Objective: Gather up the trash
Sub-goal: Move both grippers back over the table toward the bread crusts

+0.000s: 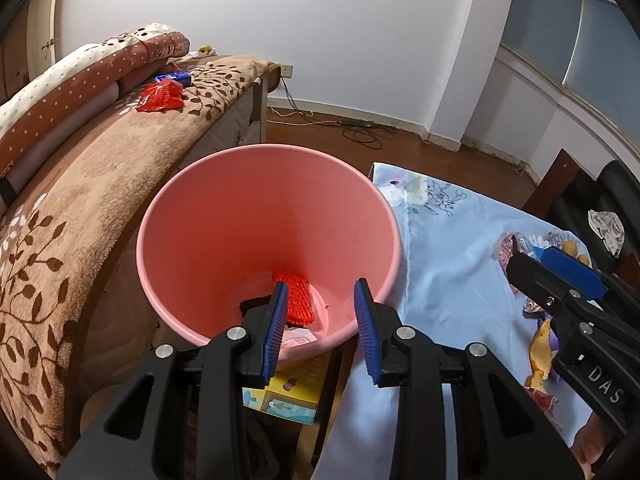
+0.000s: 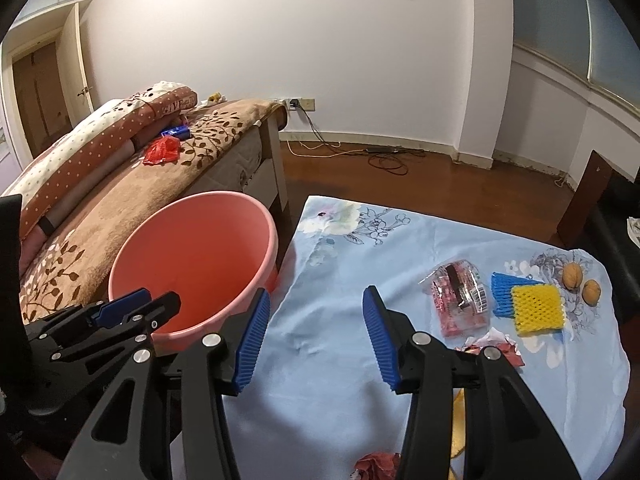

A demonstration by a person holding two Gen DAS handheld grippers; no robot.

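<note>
A pink bucket (image 1: pixel 268 240) stands between the bed and the table; it also shows in the right wrist view (image 2: pixel 192 264). A red foam net (image 1: pixel 294 298) lies at its bottom. My left gripper (image 1: pixel 322 294) is open and empty over the bucket's near rim. My right gripper (image 2: pixel 316 304) is open and empty above the blue floral tablecloth (image 2: pixel 360 360). On the cloth lie a clear pink wrapper (image 2: pixel 460 300), a blue foam net (image 2: pixel 504 290), a yellow foam net (image 2: pixel 538 308), two walnuts (image 2: pixel 572 276) and red paper scraps (image 2: pixel 496 346).
A bed with a brown leaf blanket (image 1: pixel 80 208) is on the left, with a red wrapper (image 1: pixel 160 98) and a blue packet (image 1: pixel 174 77) on it. A black chair (image 1: pixel 600 208) stands at the right. Cables (image 2: pixel 384 160) lie on the wooden floor. A box (image 1: pixel 288 394) sits under the bucket.
</note>
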